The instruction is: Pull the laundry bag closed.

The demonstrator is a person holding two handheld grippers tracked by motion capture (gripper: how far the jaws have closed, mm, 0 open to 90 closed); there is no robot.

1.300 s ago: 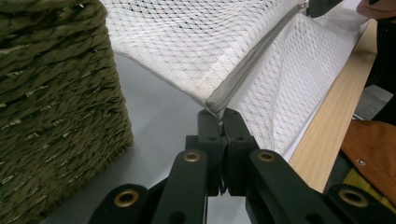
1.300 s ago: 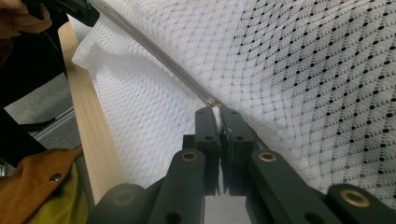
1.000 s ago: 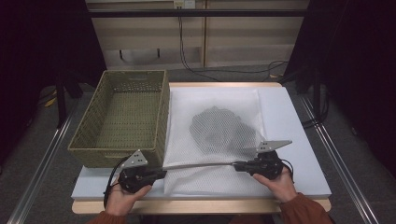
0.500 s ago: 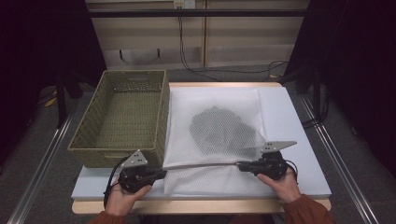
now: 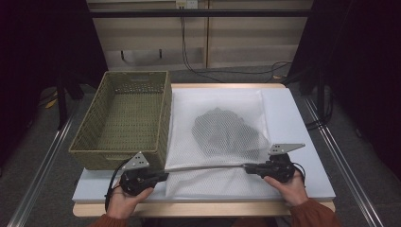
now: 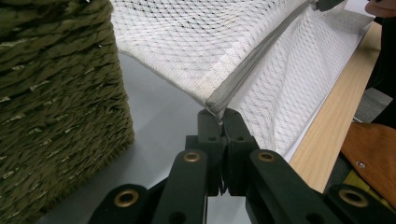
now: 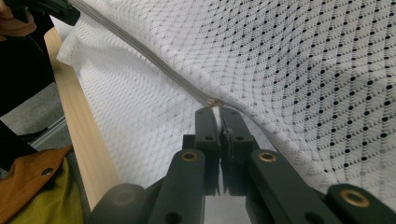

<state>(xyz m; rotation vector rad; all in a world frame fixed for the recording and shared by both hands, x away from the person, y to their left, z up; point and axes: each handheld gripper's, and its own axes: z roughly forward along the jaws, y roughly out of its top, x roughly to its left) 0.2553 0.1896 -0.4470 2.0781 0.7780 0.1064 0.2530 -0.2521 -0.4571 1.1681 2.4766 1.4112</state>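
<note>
mesh laundry bag [image 5: 222, 137] flat, zipper edge [image 5: 203, 167] stretched left-right along near side

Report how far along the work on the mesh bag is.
Done: dark clothing already lies inside the mesh bag. In hand: the left gripper pinches the bag's zipper-end corner, and the right gripper pinches at the zipper pull, zipper line taut between them. Left: finish the zipper; the wicker basket holds nothing.

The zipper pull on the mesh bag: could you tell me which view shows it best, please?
The right gripper view: the zipper pull sits close up at the tips of the right gripper, shut on it. The high view shows the zipper as a thin grey line. The left gripper view shows the zipper's end.
</note>
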